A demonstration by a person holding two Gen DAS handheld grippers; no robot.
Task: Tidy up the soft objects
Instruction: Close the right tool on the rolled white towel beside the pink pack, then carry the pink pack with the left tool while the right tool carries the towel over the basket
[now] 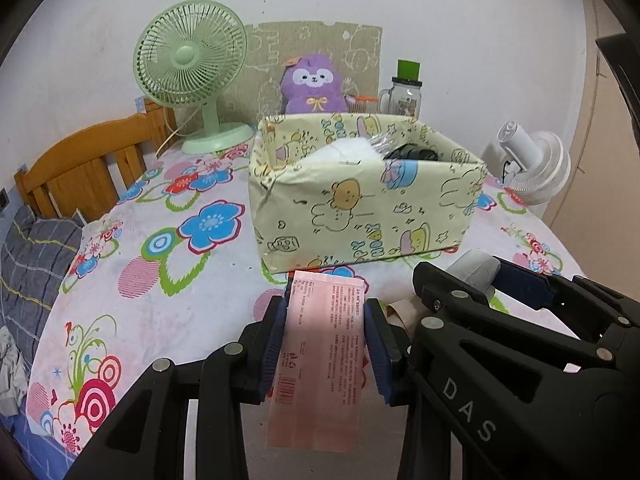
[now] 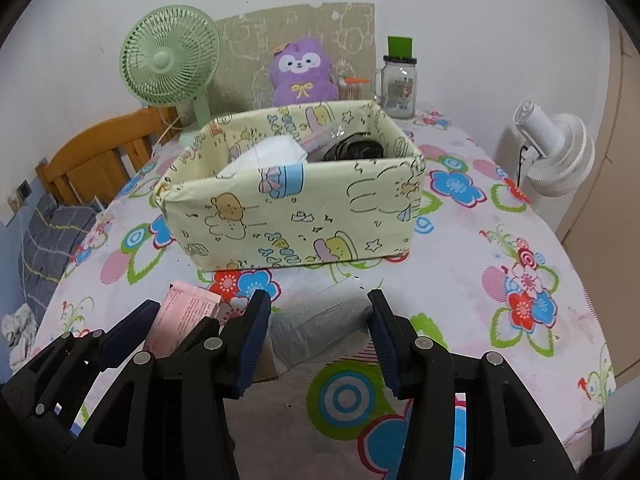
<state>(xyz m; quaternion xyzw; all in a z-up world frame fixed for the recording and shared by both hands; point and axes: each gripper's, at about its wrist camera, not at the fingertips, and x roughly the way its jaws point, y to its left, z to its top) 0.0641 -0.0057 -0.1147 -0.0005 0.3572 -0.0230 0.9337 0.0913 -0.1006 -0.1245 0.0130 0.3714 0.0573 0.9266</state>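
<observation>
Left tongs (image 1: pixel 325 344) are clenched on a pink packet (image 1: pixel 320 364), pads pressing both long edges; the packet hangs out past the pads front and back, lifted off the worktop (image 1: pixel 168 312). Right tongs (image 2: pixel 318 340) grasp a grey-white soft roll (image 2: pixel 320 320), apparently a wrapped bundle; the left pad touches it, the right pad looks just at its edge, so that grip seems loose. Both items sit just in front of the patterned fabric box (image 2: pixel 288 216), which already holds a white bundle (image 2: pixel 264 154) and something dark (image 2: pixel 356 148).

Risks, as I read it:
- Pink packet is thin and slick, held only by its edges; it could buckle or slide out on tilting.
- The roll is squashy; with one pad barely on, it could drop short of the box.
- Box walls are soft; clipping the near wall with either load would dent or shove the box backwards.
- The two tongs sit very close side by side; they could knock each other when aiming at the same opening.
- Free room in the box looks limited on the left side; an item could perch on the white bundle and roll off.
</observation>
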